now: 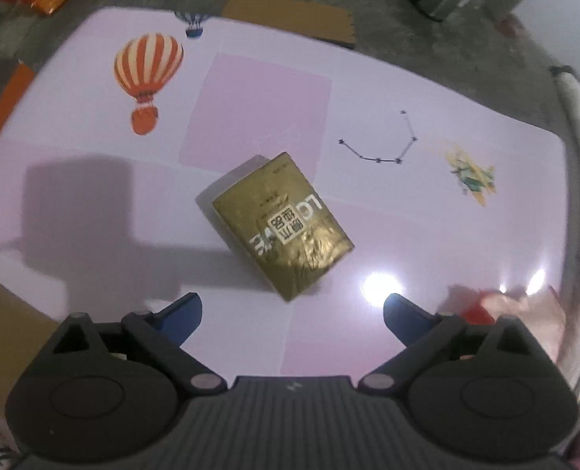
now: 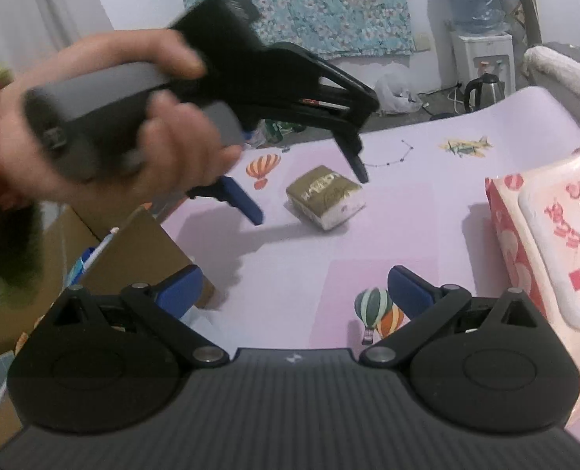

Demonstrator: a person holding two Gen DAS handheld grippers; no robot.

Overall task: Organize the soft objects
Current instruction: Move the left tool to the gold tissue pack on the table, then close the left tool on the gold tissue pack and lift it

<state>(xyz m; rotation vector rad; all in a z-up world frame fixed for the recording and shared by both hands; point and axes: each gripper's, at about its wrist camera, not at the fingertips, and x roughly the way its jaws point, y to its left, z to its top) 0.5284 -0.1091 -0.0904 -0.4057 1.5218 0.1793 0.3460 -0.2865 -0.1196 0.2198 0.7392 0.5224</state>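
**Mia:** What is the biggest thing here?

**Ben:** The pink mat (image 1: 94,196). It covers the table and has balloon pictures on it. I will say where everything is from the gold tissue pack (image 1: 282,223), because it lies near the middle of the mat.

**Mia:** What is next biggest?

**Ben:** The pink wipes pack (image 2: 544,243). From the right camera it lies on the mat, well to the right of the gold tissue pack. They do not touch. Then comes the brown box (image 2: 133,250), off the mat's edge, to the left of the gold tissue pack.

**Mia:** And the grabbers?

**Ben:** The left gripper (image 2: 309,196) is held in a hand (image 2: 106,133). It hangs in the air over the gold tissue pack. Its two blue fingers (image 1: 180,313) are spread wide apart, one on each side of the pack, and they hold nothing. I cannot tell how high above it they are. The right gripper (image 2: 294,290) is nearer to us than the gold tissue pack. Its fingers are wide apart too, with nothing between them.

**Mia:** Anything small?

**Ben:** A kettle (image 2: 482,92) stands on the floor, far behind the gold tissue pack.
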